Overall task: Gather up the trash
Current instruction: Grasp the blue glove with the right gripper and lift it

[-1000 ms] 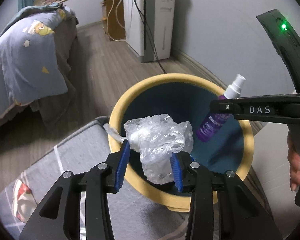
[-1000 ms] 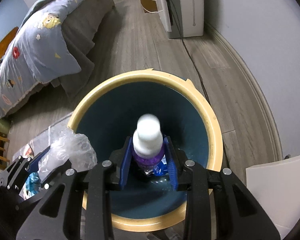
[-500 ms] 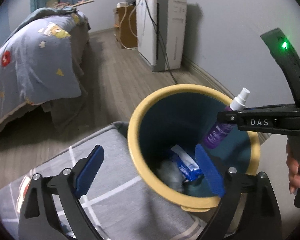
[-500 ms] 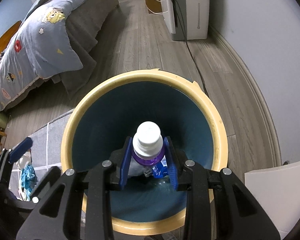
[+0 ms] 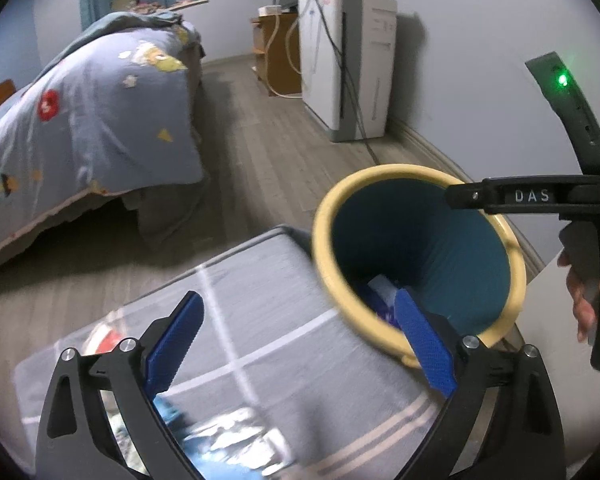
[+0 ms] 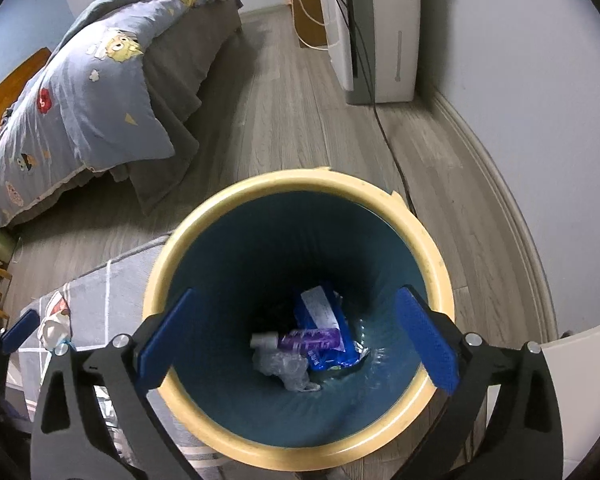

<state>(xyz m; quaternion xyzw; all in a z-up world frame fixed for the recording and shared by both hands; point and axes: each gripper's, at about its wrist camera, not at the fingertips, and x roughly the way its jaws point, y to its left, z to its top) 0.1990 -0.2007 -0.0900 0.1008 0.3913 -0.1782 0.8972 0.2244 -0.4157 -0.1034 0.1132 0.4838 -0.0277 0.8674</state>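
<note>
Right wrist view: right gripper [image 6: 296, 344] jaws are opening, empty; the purple spray bottle [image 6: 300, 340] has dropped to the bin [image 6: 300, 184] bottom, frame centre.

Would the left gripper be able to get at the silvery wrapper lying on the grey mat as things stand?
Probably yes. The left gripper has its jaws opening with nothing between them, and the silvery wrapper lies uncovered on the grey mat just below its fingers. The bin stands off to the side, not across that path.
</note>
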